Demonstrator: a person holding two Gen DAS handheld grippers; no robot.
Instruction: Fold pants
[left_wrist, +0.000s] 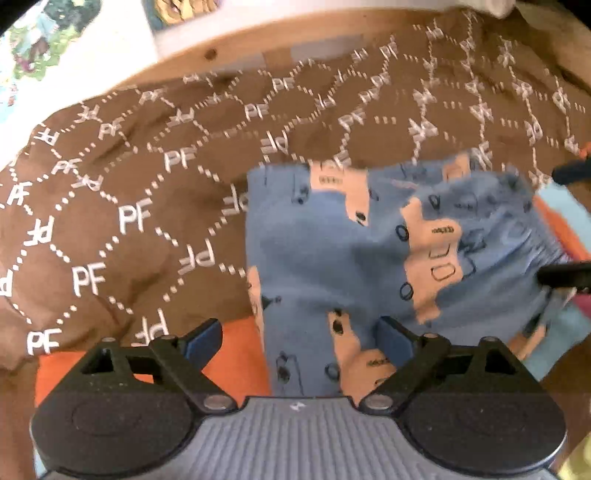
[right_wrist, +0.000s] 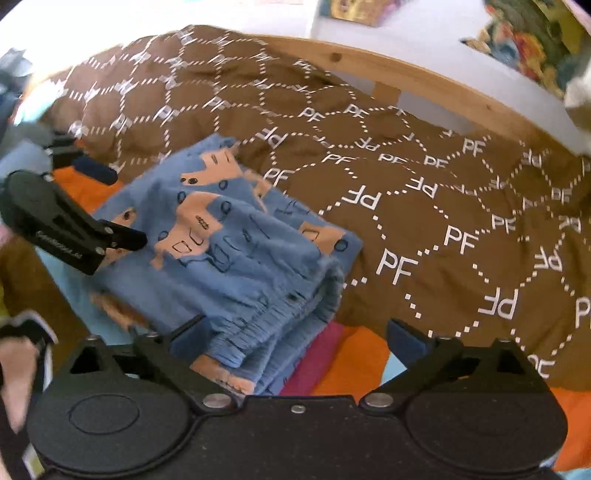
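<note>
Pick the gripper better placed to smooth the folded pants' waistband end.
Right, probably. The right gripper stands open directly over the gathered waistband of the pants; the left gripper faces the plainer end.

We see the blue folded pants with peach patches all smeared, their tiny drawings too fuzzy to read. The brown blanket with white letters runs off the edge.

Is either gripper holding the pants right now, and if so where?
Neither. The left gripper and right gripper are both open; the folded blue pants lie loose on the brown blanket.
</note>
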